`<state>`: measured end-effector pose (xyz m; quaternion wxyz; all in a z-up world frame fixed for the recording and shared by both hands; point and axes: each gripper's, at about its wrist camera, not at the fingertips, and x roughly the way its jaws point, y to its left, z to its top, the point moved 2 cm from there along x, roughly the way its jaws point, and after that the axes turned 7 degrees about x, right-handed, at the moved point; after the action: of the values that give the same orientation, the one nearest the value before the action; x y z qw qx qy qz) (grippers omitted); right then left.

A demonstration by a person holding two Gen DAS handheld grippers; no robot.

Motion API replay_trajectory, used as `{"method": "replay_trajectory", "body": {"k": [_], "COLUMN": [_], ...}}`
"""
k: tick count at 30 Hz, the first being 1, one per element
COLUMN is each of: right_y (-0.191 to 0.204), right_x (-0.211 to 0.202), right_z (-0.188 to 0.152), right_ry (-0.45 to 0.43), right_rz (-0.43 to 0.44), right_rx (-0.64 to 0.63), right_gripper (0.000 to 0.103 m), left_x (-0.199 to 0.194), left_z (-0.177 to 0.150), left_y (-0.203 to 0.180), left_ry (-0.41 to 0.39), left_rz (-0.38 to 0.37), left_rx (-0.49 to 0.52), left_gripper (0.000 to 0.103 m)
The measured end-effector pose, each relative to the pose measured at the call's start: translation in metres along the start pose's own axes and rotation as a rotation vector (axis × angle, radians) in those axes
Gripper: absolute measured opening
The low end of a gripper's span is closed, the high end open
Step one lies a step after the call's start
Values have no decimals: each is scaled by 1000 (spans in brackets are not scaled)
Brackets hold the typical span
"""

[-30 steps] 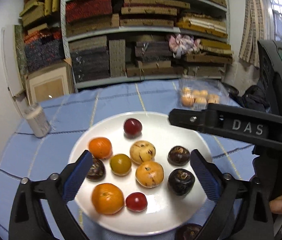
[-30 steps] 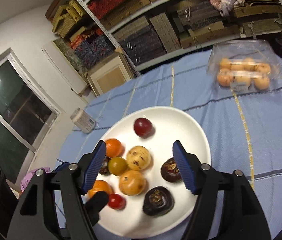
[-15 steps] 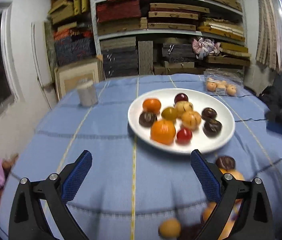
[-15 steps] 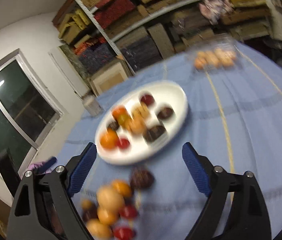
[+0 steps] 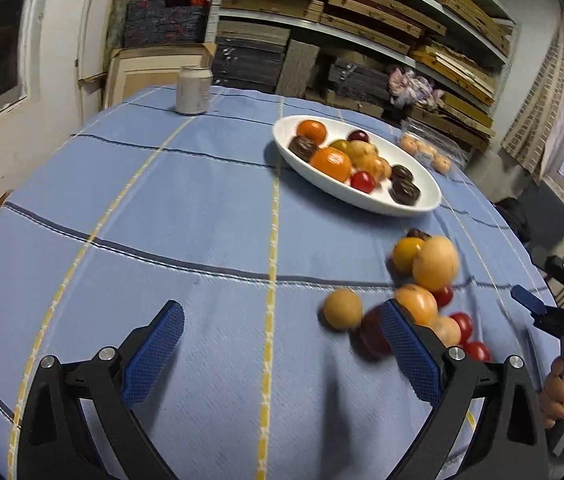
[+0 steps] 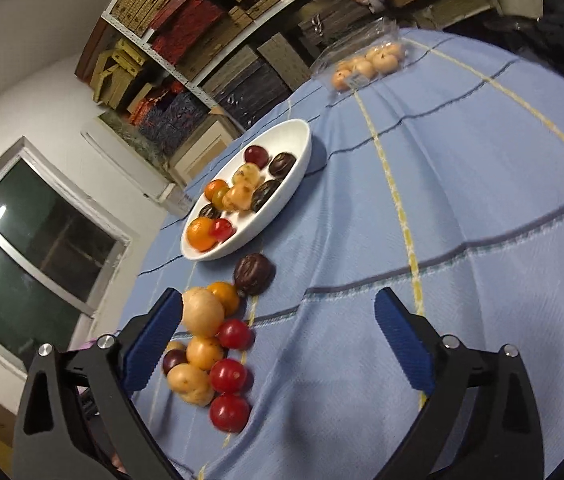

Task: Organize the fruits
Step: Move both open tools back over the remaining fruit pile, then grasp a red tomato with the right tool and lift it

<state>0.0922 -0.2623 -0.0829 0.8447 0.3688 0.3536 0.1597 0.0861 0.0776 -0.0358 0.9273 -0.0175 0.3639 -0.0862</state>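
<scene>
Both claws spread wide, gripping nothing. Left claw (image 5: 280, 346) low in its frame, over bare blue cloth on the bench (image 5: 162, 240); right claw (image 6: 278, 336) likewise low in frame, with a loose pile of fruit (image 6: 214, 344) beside its left finger. White plate (image 6: 301, 148) above frame centre in the right view, upper right of centre in the left view, already loaded with oranges, dark fruits and small red ones. Pile stretched from just below the plate's rim down toward the lower left of the right view: dark fruit (image 6: 254, 274) nearest the plate, tan round fruit (image 6: 203, 312) touching the left finger's pad or just beside it, cannot tell which, red tomatoes (image 6: 229, 412) at the bottom.

Likely trouble:

- Round fruit packed tight; closing on one probably nudges its neighbours, and the cloth slopes off toward the bench edge at the left view's right side.
- Soft tomatoes, likely bruised or split by a hard pinch.
- Plate crowded; another fruit dropped in may knock one over the shallow rim.
- Right claw visible at the right edge of the left view, so both working the same pile risks a collision.
- Clear pack of fruit (image 6: 365, 66) at upper right of centre and can (image 5: 194, 90) at upper left of centre, well apart, no hazard.
</scene>
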Motion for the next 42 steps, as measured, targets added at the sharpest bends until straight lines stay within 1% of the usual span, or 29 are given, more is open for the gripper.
{"method": "replay_trajectory", "body": {"k": [3, 4, 6, 9, 12, 14, 15, 16, 18, 19, 20, 22, 24, 27, 31, 33, 36, 40, 42], "right_y": [15, 23, 40, 60, 71, 73, 75, 76, 82, 87, 90, 91, 89, 87, 89, 87, 84, 81, 79], "right_x": [0, 0, 0, -1, -7, -5, -3, -2, 5, 9, 11, 13, 20, 27, 34, 36, 40, 41, 39], "right_z": [-12, -19, -32, -53, -64, -70, -74, -77, -94, -100, -103, -106, -105, -104, -109, -109, -108, -105, -102], "right_ry": [37, 50, 54, 46, 31, 59, 74, 83, 126, 137, 127, 123, 146, 166, 176, 182, 194, 212, 207], "right_rz": [24, 26, 4, -42, -53, -79, -98, -114, -174, -201, -224, -236, -251, -269, -306, -322, -338, -330, -318], "right_rx": [-83, -135, -249, -398, -474, -497, -517, -535, -613, -652, -678, -692, -682, -678, -706, -708, -698, -674, -655], "right_gripper": [95, 95, 95, 95, 95, 93, 90, 85, 74, 59, 53, 53, 50, 46, 37, 37, 31, 30, 30], "left_x": [-2, -3, -4, 0, 8, 8, 7, 7, 8, 9, 8, 5, 3, 1, -1, -2, -2, 0, 1], "left_z": [-1, -2, -1, 1, 1, 2, 3, 2, 2, 2, 2, 3, 3, 4, 4, 4, 4, 3, 3], "left_y": [-17, -23, -28, -19, -1, 8, 11, 13, 14, 13, 13, 10, 6, 2, -2, -4, -5, -3, 0], "left_ry": [-14, -18, -28, -14, 28, 32, 29, 31, 44, 51, 51, 40, 25, 18, 8, 5, 6, 14, 20], "left_rz": [-5, 0, 22, 31, 39, 31, 28, 28, 24, 19, 14, 9, 13, 12, 11, 12, 12, 7, 7], "left_rx": [77, 102, 127, 78, -11, -58, -67, -74, -75, -69, -63, -41, -23, -6, 15, 23, 26, 10, -4], "left_gripper": [99, 99, 99, 99, 99, 99, 99, 99, 99, 99, 99, 99, 99, 99, 99, 99, 99, 99, 99]}}
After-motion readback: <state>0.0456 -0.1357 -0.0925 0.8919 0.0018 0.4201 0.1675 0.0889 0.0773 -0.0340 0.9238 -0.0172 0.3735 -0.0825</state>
